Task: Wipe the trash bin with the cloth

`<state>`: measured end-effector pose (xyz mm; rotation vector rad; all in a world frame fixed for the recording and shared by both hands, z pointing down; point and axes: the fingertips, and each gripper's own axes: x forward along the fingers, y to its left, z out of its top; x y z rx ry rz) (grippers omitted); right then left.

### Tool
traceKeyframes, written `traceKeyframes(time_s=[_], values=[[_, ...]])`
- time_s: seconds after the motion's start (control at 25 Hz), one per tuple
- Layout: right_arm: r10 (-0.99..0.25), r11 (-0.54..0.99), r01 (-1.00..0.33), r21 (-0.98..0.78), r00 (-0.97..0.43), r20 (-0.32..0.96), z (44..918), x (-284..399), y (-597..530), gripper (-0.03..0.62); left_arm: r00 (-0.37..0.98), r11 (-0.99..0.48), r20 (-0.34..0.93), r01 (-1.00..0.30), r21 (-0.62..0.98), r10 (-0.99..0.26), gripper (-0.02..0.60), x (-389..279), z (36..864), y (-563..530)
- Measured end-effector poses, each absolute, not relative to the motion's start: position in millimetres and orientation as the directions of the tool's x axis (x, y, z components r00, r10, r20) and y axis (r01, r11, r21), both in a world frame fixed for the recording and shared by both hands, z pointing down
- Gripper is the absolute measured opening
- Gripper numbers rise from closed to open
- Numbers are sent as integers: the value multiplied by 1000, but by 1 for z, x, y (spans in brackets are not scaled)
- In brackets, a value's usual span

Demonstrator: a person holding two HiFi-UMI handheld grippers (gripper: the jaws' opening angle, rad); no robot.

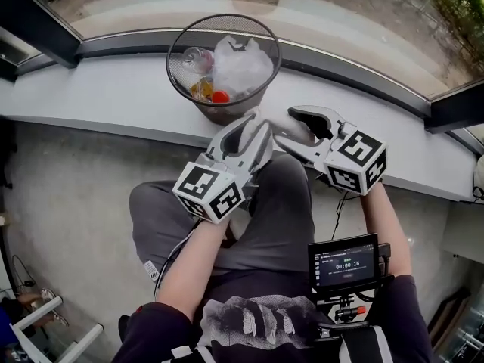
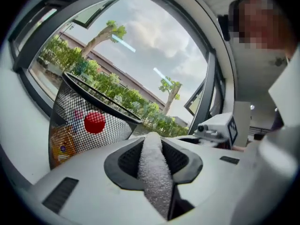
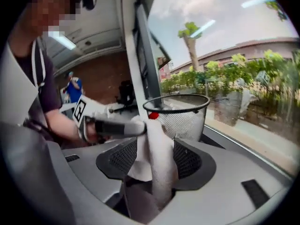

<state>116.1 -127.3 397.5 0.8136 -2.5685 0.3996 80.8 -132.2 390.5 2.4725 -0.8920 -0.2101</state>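
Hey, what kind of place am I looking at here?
Most likely an office or similar public building, indoors beside a big window. A grey window ledge runs under curved glazing with trees outside, and a wire mesh trash bin stands on the ledge.

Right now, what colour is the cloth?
The cloth is a whitish light grey, and it shows best in the left gripper view.
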Motion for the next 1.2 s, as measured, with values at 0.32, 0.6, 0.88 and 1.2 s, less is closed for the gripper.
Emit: traceKeyframes(time_s=[0.32,0.6,0.88,1.2], values=[[-572,778,-607,164,-575,585,438,108,-141,56,829,-760,134,-554,340,-543,92,62,374,-125],[-604,749,-660,62,-640,474,426,78,-161,28,730,-719,207,-508,-475,-652,92,46,325,-149],[-717,560,-812,-166,-575,393,428,121,-196,28,734,-787,356,-388,-479,-578,91,38,372,-159],[-880,287,-873,-394,-403,253,402,200,-253,28,762,-799,342,-359,-483,-549,72,43,372,-160]])
